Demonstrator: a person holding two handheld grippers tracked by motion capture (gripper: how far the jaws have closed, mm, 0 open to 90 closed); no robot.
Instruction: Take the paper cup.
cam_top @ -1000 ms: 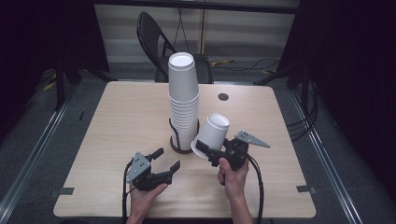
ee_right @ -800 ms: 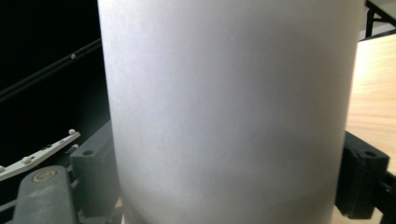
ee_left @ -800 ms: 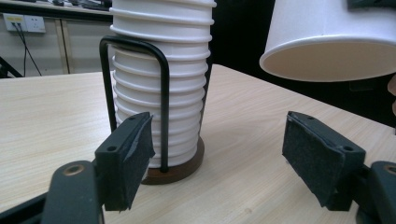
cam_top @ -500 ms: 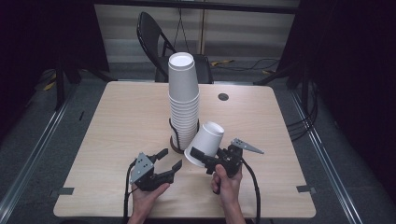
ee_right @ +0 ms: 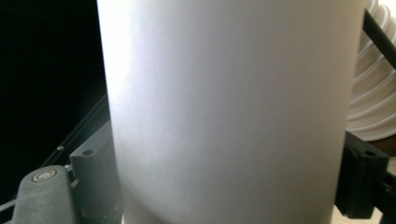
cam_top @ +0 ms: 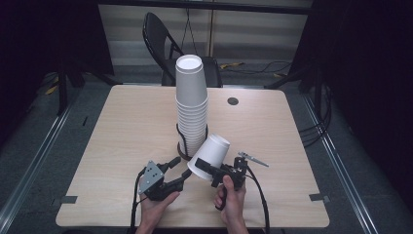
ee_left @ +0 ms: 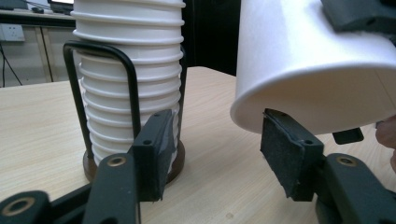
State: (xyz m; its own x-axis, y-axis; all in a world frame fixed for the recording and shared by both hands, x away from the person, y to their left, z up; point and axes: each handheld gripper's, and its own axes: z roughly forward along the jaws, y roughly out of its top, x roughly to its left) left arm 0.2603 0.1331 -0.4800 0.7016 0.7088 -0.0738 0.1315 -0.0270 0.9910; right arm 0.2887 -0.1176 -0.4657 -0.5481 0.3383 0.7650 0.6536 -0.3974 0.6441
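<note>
Single white paper cup clamped across its wall by the right hand-held gripper, held above the light wooden desk at its near middle, just right of and nearer than the tall stack of white paper cups standing in a black wire holder with a dark round base. Cup tilted: closed bottom up and to the far right, open rim down and to the near left, long axis running on that slant, mouth turned toward the left hand-held gripper. In the right gripper view, white wall close against the camera, a black jaw on either side of it, pressed to the paper.

Left hand-held gripper low over the desk, near left of the cup, jaws spread wide and holding nothing; in the left gripper view, one pad in front of the holder's base, the other just under the cup's rolled rim, touching or nearly so, hard to tell which.

Judged from its look: very light, thin-walled, easily dented or ovalled by a hard squeeze, smooth enough to slip if gripped loosely. Stiffest at the rolled rim and at the bottom disc; best taken there, or across the wall with gentle pressure. Stack nearby tall and likely easy to topple if bumped.
</note>
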